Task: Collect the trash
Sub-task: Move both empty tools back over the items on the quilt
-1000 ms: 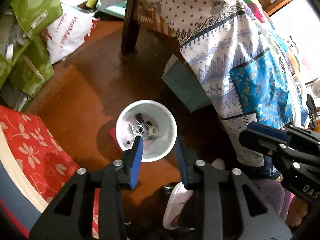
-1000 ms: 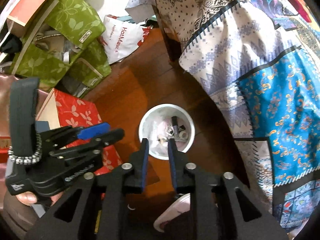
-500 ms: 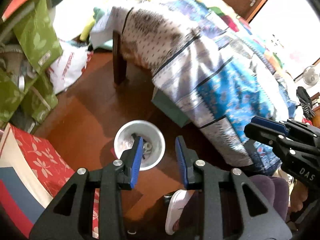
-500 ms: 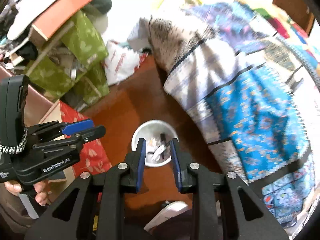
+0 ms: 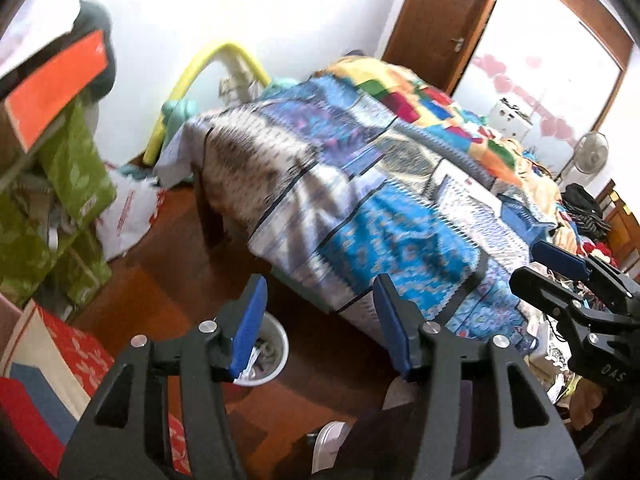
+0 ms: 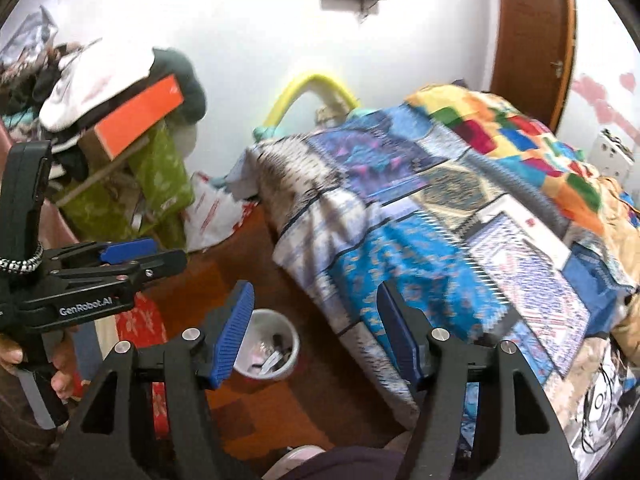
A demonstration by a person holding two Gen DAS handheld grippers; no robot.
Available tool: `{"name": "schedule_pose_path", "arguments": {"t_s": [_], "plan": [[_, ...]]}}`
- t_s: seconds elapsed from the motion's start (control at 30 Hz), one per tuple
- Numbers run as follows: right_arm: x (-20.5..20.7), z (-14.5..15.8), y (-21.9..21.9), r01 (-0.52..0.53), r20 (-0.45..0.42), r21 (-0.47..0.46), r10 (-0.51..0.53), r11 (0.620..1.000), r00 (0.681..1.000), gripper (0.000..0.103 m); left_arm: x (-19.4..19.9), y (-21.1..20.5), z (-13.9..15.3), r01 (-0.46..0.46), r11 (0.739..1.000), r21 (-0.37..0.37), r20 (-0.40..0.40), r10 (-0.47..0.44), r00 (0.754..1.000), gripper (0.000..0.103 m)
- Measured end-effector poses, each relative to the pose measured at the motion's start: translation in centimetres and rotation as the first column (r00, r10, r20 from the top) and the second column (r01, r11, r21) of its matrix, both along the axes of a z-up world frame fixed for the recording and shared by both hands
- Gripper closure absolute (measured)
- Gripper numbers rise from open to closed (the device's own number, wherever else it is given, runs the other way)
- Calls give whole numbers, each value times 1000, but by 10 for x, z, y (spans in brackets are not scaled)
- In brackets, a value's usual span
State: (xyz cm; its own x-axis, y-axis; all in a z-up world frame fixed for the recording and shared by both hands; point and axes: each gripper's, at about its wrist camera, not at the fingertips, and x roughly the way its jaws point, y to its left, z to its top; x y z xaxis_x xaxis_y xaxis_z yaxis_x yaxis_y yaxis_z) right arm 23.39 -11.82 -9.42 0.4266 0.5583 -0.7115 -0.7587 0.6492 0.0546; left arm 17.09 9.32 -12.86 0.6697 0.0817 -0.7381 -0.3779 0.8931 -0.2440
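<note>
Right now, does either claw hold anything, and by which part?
Nothing is held. The left claw and the right claw are both open and empty.

Bin (image 6: 267, 346) on floor (image 6: 320, 392) — beside bed (image 6: 440, 220)

My left black two-finger gripper with blue ribbed pads (image 5: 320, 320) is spread wide, with nothing between its fingers. My right black gripper with the same blue pads (image 6: 316, 328) is likewise spread wide and holds nothing. In the right wrist view my left hand (image 6: 24, 364) grips its handle at the near left.
</note>
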Motion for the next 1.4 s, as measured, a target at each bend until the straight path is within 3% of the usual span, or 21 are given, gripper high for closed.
{"name": "schedule_pose_path", "arguments": {"t_s": [0.37,0.7,0.93,1.1,1.4], "plan": [[40,23,-89,170,68,43,-173,985,983,43,60,-72,47,146,987,63,75,-150,986,45],[106,16,-164,338,58,13,-338,941,939,43,150,-135,51,294,951,100,70,-302,951,45],[156,-6,-199,411,18,-19,-411,911,912,43,213,-166,35,382,917,117,34,-388,921,45],[201,-34,-200,427,-27,-65,-429,902,903,43,261,-176,12,417,904,93,2,-419,908,45],[290,-89,-174,345,-75,-148,-358,927,931,43,339,-178,-32,445,894,56,-41,-444,895,45]]}}
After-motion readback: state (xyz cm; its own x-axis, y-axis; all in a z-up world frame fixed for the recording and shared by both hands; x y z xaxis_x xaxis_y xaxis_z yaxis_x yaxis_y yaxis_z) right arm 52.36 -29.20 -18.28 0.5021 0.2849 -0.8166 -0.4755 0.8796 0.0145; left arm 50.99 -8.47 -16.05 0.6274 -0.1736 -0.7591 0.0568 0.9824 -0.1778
